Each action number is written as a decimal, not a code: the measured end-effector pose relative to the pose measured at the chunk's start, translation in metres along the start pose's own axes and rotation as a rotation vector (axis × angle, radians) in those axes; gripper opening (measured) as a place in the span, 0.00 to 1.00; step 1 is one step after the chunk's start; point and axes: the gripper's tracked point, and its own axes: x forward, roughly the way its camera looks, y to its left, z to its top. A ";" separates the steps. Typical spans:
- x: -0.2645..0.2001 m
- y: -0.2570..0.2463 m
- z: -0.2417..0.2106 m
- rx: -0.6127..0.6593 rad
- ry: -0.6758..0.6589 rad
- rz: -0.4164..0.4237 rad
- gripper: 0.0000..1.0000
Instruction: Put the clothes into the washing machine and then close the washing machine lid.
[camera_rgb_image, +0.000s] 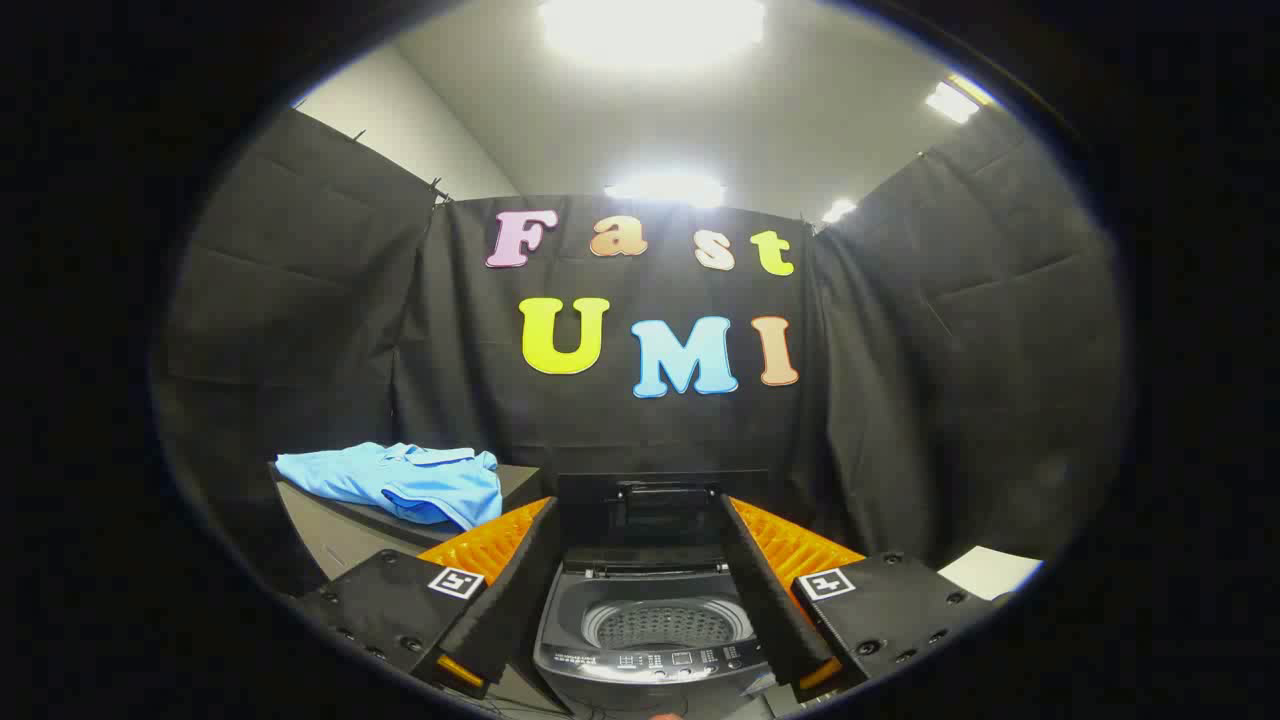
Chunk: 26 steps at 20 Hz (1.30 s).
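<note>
Gripper (640, 515) fingers spread apart, holding nothing. Washing machine (655, 625) sits between them, lid (650, 510) raised, drum visible. Blue shirt (400, 482) lies on table (330, 535) beyond left finger.

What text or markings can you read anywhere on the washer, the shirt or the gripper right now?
Washing machine control panel: small print and symbols, too small and blurred to read.
Gripper, fingers open around the washer's opening: two square black-and-white coded tags, no words.
Blue shirt on the table: no readable text.
</note>
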 end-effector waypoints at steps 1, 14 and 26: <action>0.000 0.001 0.000 -0.004 -0.002 0.001 0.98; 0.004 0.001 -0.006 -0.029 0.000 0.003 0.98; 0.015 -0.016 -0.016 0.054 0.027 0.000 0.98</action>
